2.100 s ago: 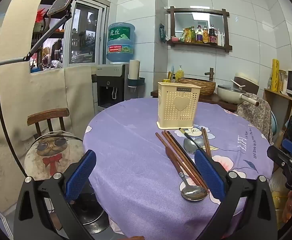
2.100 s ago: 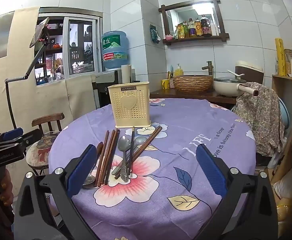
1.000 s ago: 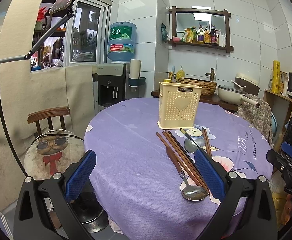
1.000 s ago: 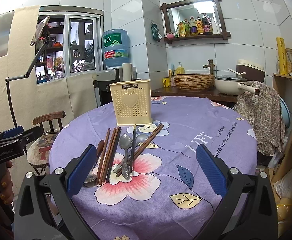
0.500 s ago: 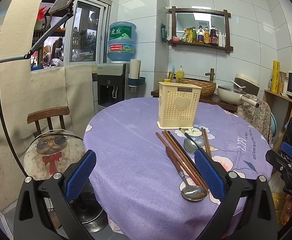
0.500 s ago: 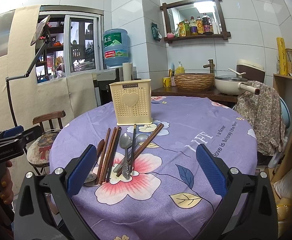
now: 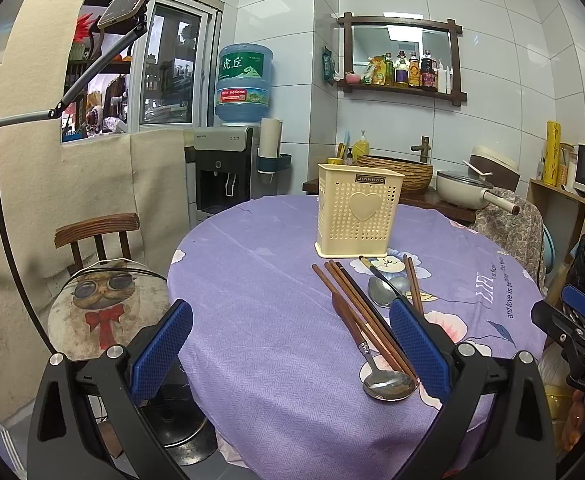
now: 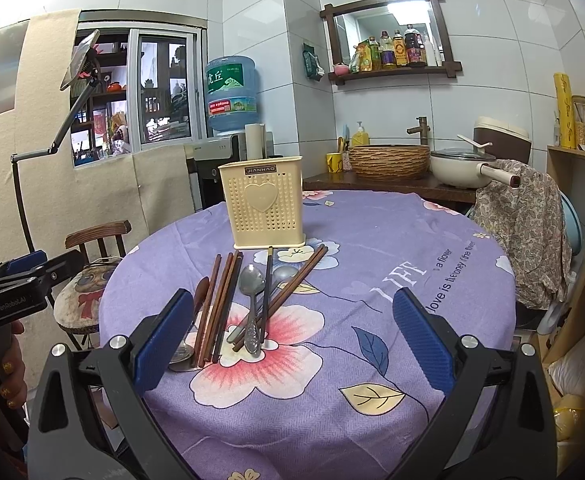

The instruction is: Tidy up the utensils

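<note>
A cream perforated utensil holder [image 7: 358, 212] [image 8: 265, 207] stands upright on the purple floral tablecloth [image 7: 276, 312] [image 8: 372, 264]. In front of it lie several brown chopsticks [image 7: 356, 312] [image 8: 222, 300], a wooden-handled spoon [image 7: 388, 383] and metal spoons [image 8: 251, 280], some crossing each other. My left gripper [image 7: 290, 350] is open and empty, held off the table's near edge; its right finger overlaps the utensils in view. My right gripper [image 8: 292, 332] is open and empty, above the near tablecloth to the right of the pile.
A wooden chair with a cat cushion [image 7: 108, 304] stands left of the table. A water dispenser [image 7: 228, 168], a counter with a woven basin [image 8: 388, 160] and a pot [image 8: 464, 168] are behind. A phone stand [image 7: 0, 184] rises at left.
Both grippers have stayed almost still; the views shift only slightly. The utensils and the holder have not moved.
</note>
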Demonstrator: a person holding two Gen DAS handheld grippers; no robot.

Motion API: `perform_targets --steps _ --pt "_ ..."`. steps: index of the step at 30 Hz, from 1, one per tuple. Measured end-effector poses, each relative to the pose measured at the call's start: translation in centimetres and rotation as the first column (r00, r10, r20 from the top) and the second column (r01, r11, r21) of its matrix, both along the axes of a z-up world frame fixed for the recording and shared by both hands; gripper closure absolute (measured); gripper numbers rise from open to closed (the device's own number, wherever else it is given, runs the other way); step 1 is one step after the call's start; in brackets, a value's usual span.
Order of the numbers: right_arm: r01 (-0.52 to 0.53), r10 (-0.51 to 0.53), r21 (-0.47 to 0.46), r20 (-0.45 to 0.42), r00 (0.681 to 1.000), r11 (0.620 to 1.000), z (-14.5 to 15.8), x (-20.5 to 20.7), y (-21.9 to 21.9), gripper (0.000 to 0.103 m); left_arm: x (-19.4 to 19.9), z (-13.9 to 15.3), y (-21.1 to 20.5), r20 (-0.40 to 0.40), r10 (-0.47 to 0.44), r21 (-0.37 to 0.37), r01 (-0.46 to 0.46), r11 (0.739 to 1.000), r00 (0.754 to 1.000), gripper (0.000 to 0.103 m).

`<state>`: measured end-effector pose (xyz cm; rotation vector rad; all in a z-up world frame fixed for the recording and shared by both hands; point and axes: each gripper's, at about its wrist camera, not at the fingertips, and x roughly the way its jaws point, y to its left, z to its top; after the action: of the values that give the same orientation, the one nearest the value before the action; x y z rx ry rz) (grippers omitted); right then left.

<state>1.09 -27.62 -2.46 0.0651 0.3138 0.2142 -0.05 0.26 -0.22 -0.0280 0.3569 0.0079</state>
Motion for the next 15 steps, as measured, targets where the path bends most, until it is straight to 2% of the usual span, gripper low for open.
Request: perform_targets --steps 15 --pt "-0.001 0.001 -0.001 -0.007 1.0 1.0 -0.14 0.07 0.09 0.005 0.0 0.0 0.06 0.0 0.0 0.0 0.0 1.0 1.0 0.006"
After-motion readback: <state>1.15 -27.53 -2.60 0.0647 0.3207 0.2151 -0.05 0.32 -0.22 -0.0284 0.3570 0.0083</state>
